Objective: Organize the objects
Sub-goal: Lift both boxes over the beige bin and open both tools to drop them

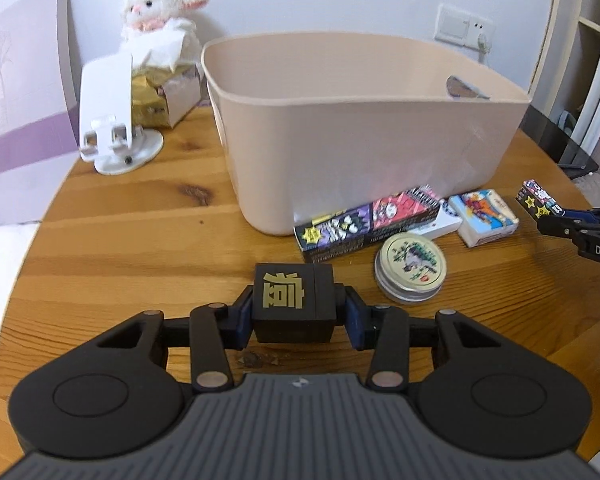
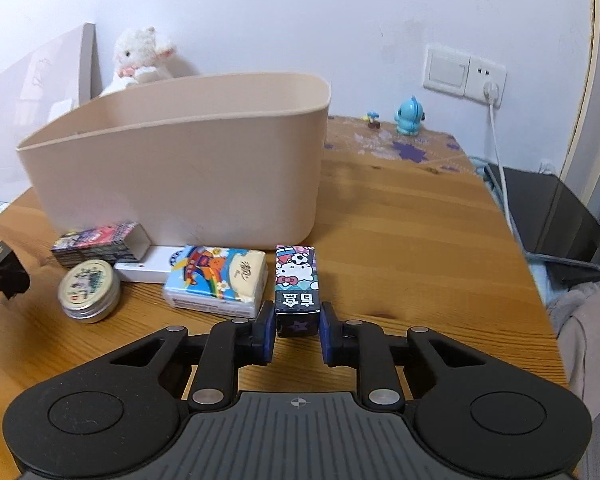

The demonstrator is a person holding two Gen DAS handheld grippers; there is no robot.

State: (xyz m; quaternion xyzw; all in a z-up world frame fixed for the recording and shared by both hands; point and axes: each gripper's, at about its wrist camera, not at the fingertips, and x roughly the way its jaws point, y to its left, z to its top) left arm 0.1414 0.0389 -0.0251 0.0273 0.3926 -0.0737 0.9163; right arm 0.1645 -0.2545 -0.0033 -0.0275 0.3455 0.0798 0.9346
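Observation:
My left gripper [image 1: 294, 314] is shut on a black box with a gold character [image 1: 292, 300], held just above the wooden table [image 1: 140, 248] in front of the beige bin [image 1: 360, 120]. My right gripper [image 2: 296, 322] is shut on a small Hello Kitty box [image 2: 296, 284], to the right of a tissue pack [image 2: 216, 280]. That gripper and box also show at the right edge of the left wrist view [image 1: 540, 200]. A round tin [image 1: 410, 274], a colourful box [image 1: 364, 220], a white box [image 1: 440, 222] and the tissue pack [image 1: 486, 216] lie by the bin's front.
A white phone stand [image 1: 112, 128], a gold tissue box [image 1: 160, 100] and a plush lamb [image 1: 160, 4] stand at the back left. A blue figurine [image 2: 410, 116] stands at the back right near a wall socket [image 2: 482, 80]. A dark chair [image 2: 560, 220] is beyond the table's right edge.

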